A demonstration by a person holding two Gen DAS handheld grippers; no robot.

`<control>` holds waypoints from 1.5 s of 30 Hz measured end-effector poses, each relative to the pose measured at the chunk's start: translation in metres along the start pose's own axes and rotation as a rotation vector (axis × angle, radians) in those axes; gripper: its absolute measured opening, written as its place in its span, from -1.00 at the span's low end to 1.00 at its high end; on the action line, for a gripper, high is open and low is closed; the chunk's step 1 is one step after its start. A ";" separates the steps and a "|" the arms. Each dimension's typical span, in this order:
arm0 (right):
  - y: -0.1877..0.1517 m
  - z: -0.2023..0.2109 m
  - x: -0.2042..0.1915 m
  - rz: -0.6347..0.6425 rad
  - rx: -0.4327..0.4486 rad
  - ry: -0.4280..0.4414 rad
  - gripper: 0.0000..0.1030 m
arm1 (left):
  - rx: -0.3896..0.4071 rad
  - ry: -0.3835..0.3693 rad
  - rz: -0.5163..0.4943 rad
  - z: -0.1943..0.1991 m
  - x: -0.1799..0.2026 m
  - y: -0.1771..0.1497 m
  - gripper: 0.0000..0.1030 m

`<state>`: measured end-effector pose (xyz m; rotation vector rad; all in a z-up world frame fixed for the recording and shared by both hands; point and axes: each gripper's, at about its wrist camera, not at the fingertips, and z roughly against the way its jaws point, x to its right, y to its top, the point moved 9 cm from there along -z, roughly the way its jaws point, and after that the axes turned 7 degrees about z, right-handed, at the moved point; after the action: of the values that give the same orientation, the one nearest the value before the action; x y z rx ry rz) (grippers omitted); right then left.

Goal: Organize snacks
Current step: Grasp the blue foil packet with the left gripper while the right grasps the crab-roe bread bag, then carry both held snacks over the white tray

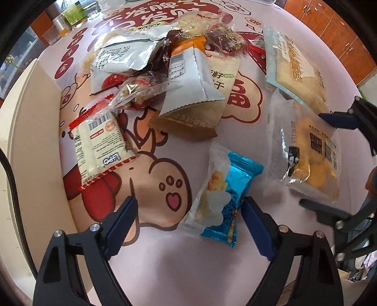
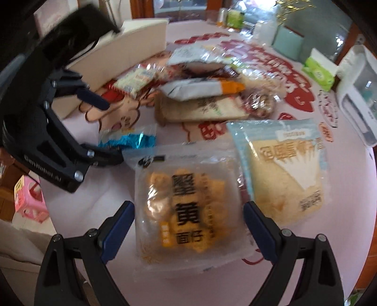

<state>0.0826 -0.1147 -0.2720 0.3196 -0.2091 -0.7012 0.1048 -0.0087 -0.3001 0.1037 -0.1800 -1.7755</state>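
Observation:
A heap of snack packets (image 1: 165,70) lies on a pink printed tablecloth (image 1: 165,270). My left gripper (image 1: 188,226) is open; a blue foil packet (image 1: 223,195) lies between its fingers, close to the right one. A white-and-red wafer packet (image 1: 101,146) lies to the left. My right gripper (image 2: 188,230) is open around the near part of a clear bag of yellow cakes (image 2: 186,211). That bag also shows in the left wrist view (image 1: 311,153), with the right gripper (image 1: 329,162) beside it. The left gripper (image 2: 110,131) shows in the right wrist view next to the blue packet (image 2: 129,138).
A cream box (image 1: 28,131) stands at the left of the heap, also seen in the right wrist view (image 2: 132,44). A pale-blue bread bag (image 2: 282,164) lies right of the cake bag. Jars and glasses (image 1: 68,21), a tissue pack (image 2: 318,70) and a white appliance (image 2: 358,94) line the far edge.

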 end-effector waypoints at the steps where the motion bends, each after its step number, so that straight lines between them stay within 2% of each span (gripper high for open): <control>1: -0.001 -0.003 -0.001 0.011 -0.009 -0.007 0.82 | 0.000 -0.001 0.000 -0.001 0.002 0.002 0.68; 3: -0.004 -0.008 -0.003 0.020 -0.028 0.002 0.81 | -0.006 -0.012 -0.002 -0.004 0.007 0.006 0.57; 5: -0.005 -0.009 -0.001 0.012 -0.034 -0.009 0.64 | -0.019 -0.023 -0.002 -0.006 0.012 0.006 0.48; 7: -0.007 -0.008 0.001 -0.002 -0.038 -0.004 0.59 | -0.017 -0.016 -0.011 -0.007 0.015 0.007 0.43; 8: -0.007 -0.006 0.003 -0.020 -0.035 0.003 0.56 | -0.014 -0.014 -0.017 -0.008 0.017 0.008 0.33; 10: -0.008 -0.004 0.005 -0.045 -0.035 0.002 0.48 | -0.006 -0.019 -0.021 -0.006 0.022 0.010 0.07; 12: -0.009 -0.001 0.005 -0.063 -0.034 -0.003 0.43 | -0.006 -0.027 -0.017 -0.004 0.028 0.011 -0.39; 14: -0.011 0.003 0.002 -0.080 -0.029 0.002 0.40 | -0.014 -0.040 -0.003 -0.004 0.030 0.011 -0.43; 18: -0.017 0.008 -0.003 -0.112 -0.022 0.017 0.37 | 0.017 -0.017 0.003 0.003 0.035 0.010 -0.45; 25: -0.019 0.031 -0.014 -0.153 0.010 0.066 0.36 | 0.068 0.013 0.069 0.039 0.036 0.001 -0.46; 32: 0.000 0.067 -0.021 -0.194 0.110 0.198 0.36 | 0.160 0.039 0.146 0.097 0.016 -0.016 -0.46; 38: 0.026 0.097 -0.020 -0.189 0.197 0.181 0.37 | 0.259 0.089 0.226 0.155 -0.010 -0.031 -0.47; 45: 0.057 0.131 -0.016 -0.226 0.256 0.117 0.37 | 0.356 0.144 0.349 0.213 -0.065 -0.037 -0.47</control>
<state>0.0661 -0.0915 -0.1307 0.6349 -0.1523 -0.8779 0.0469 0.0759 -0.0995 0.4292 -0.3849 -1.3686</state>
